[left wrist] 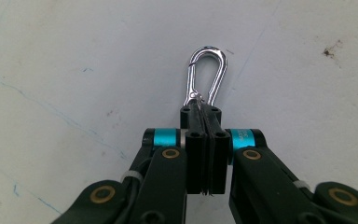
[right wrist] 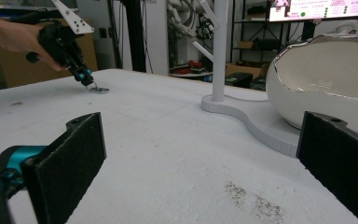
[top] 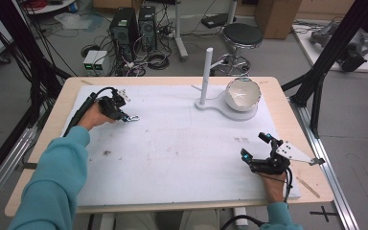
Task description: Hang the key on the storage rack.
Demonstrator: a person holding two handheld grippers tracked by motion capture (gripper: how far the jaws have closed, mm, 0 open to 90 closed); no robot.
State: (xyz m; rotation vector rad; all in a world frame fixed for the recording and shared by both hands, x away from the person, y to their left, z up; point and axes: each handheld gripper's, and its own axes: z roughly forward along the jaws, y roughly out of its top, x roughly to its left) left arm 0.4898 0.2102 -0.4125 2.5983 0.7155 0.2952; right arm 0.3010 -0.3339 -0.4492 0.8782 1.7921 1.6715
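At the upper left of the high view, the left gripper point(top: 123, 116) pinches one end of a silver carabiner point(top: 133, 118) against the white mat point(top: 172, 153); in the left gripper view its black jaws are pressed together on the clip's narrow end, the loop lying flat on the mat beyond them. Right of centre, near the top, a white stand point(top: 206, 76) with a post shares its base with a white bowl point(top: 243, 93). At the lower right, the right gripper point(top: 256, 146) rests on the mat, its jaws spread wide with nothing between them.
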